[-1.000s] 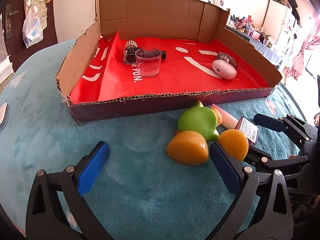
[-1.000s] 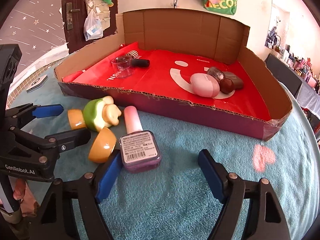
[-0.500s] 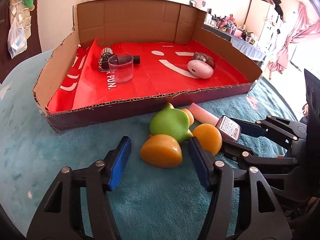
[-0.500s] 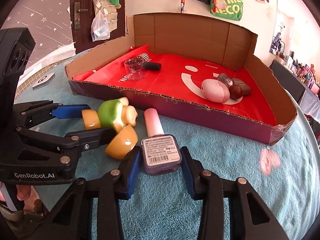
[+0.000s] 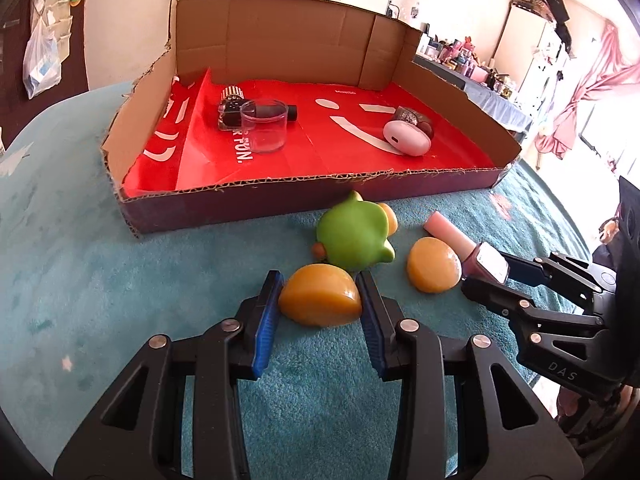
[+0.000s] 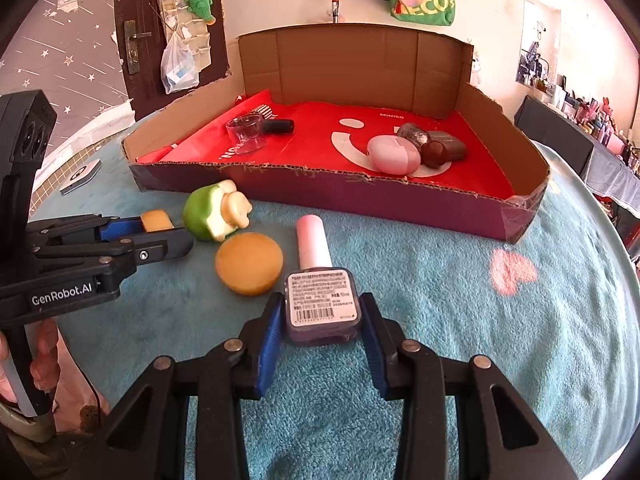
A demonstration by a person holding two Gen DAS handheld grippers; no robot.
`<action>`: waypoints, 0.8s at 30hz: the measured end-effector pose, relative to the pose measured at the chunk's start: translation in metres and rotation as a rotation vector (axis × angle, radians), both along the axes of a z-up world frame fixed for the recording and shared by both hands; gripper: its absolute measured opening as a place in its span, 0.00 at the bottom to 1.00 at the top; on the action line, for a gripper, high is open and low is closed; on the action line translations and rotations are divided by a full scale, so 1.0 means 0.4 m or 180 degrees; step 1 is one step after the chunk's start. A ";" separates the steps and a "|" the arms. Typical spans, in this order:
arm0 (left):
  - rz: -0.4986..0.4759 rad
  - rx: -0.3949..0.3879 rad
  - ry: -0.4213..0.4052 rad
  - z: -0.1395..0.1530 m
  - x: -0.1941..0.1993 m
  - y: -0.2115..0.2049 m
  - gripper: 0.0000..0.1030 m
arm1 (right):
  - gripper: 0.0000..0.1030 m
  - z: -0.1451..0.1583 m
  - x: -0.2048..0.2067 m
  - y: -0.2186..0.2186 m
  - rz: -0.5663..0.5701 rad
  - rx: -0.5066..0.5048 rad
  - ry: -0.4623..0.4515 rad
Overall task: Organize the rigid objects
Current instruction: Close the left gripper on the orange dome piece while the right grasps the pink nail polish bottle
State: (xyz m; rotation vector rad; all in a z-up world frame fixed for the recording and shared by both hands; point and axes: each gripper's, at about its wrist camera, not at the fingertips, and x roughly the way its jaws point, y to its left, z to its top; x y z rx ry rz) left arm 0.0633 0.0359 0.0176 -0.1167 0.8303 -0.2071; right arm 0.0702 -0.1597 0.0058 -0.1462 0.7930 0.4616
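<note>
A teal fleece cover [image 5: 100,280] lies beneath both claws. Ahead of them stands the cardboard tray [image 5: 280,40] with a red liner; inside, well beyond the left gripper's [image 5: 320,300] tips, a clear cup [image 5: 265,130] stands upright in front of a dark bottle [image 5: 232,114], and ahead of the right gripper [image 6: 320,312] a pink oval case [image 6: 393,154] lies touching some brown pieces [image 6: 436,148].

The left gripper is clamped narrowly on one orange foot [image 5: 320,300] of the green frog toy [image 5: 352,236], whose body lies just past the blue pads [image 5: 266,320], outside the tray. The other foot [image 5: 433,265] sits to its right.

The right gripper is closed on the nail polish bottle [image 6: 322,300], label up, pink cap [image 6: 311,240] pointing toward the tray.
</note>
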 end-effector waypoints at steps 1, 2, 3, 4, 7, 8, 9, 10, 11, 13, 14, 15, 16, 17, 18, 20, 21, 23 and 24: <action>0.0002 0.0004 0.0001 0.000 -0.004 0.002 0.34 | 0.39 0.000 -0.007 -0.003 -0.0015 0.0020 0.0005; 0.0004 0.0007 0.0006 0.000 -0.009 0.004 0.34 | 0.39 0.000 -0.013 -0.006 -0.0025 0.0039 0.0004; 0.0008 0.0002 0.0011 -0.001 -0.010 0.005 0.35 | 0.39 -0.001 -0.021 -0.009 -0.0027 0.0064 -0.0005; 0.0018 -0.0005 0.0013 -0.002 -0.011 0.005 0.35 | 0.39 -0.001 -0.026 -0.011 -0.0018 0.0086 -0.0019; 0.0053 -0.0002 0.0007 -0.008 -0.008 0.003 0.35 | 0.39 -0.009 -0.033 -0.020 -0.0011 0.0170 -0.0084; 0.0059 0.0005 0.0001 -0.009 -0.007 0.001 0.35 | 0.39 -0.010 -0.032 -0.022 -0.0016 0.0213 -0.0091; 0.0059 0.0016 -0.0004 -0.009 -0.006 -0.001 0.36 | 0.39 -0.011 -0.030 -0.025 -0.0022 0.0264 -0.0103; 0.0054 0.0026 -0.0009 -0.010 -0.006 -0.003 0.36 | 0.39 -0.014 -0.028 -0.027 -0.0026 0.0306 -0.0113; 0.0048 0.0021 -0.0012 -0.010 -0.006 -0.003 0.39 | 0.40 -0.017 -0.026 -0.028 -0.0029 0.0332 -0.0129; 0.0024 -0.0032 -0.0020 -0.011 -0.006 -0.004 0.45 | 0.44 -0.019 -0.025 -0.030 -0.0021 0.0389 -0.0167; 0.0011 -0.0063 -0.0023 -0.011 -0.005 -0.005 0.49 | 0.47 -0.020 -0.025 -0.029 -0.0017 0.0410 -0.0176; 0.0011 -0.0064 -0.0026 -0.011 -0.004 -0.007 0.50 | 0.51 -0.020 -0.023 -0.026 -0.0007 0.0422 -0.0188; 0.0020 -0.0045 -0.0032 -0.010 -0.003 -0.008 0.50 | 0.53 -0.020 -0.021 -0.022 0.0007 0.0425 -0.0200; 0.0027 -0.0022 -0.0040 -0.010 -0.003 -0.010 0.50 | 0.54 -0.021 -0.021 -0.017 0.0007 0.0412 -0.0219; 0.0030 -0.0007 -0.0048 -0.011 -0.002 -0.012 0.50 | 0.54 -0.022 -0.021 -0.011 0.0003 0.0372 -0.0250; 0.0036 0.0001 -0.0060 -0.011 -0.001 -0.012 0.50 | 0.54 -0.025 -0.020 -0.001 0.0006 0.0286 -0.0315; 0.0033 0.0008 -0.0062 -0.012 -0.002 -0.012 0.50 | 0.54 -0.027 -0.021 0.004 0.0008 0.0246 -0.0341; 0.0038 0.0029 -0.0075 -0.011 -0.004 -0.013 0.47 | 0.54 -0.027 -0.022 0.009 0.0011 0.0187 -0.0366; 0.0046 0.0074 -0.0084 -0.012 -0.004 -0.015 0.43 | 0.52 -0.027 -0.022 0.012 0.0006 0.0153 -0.0375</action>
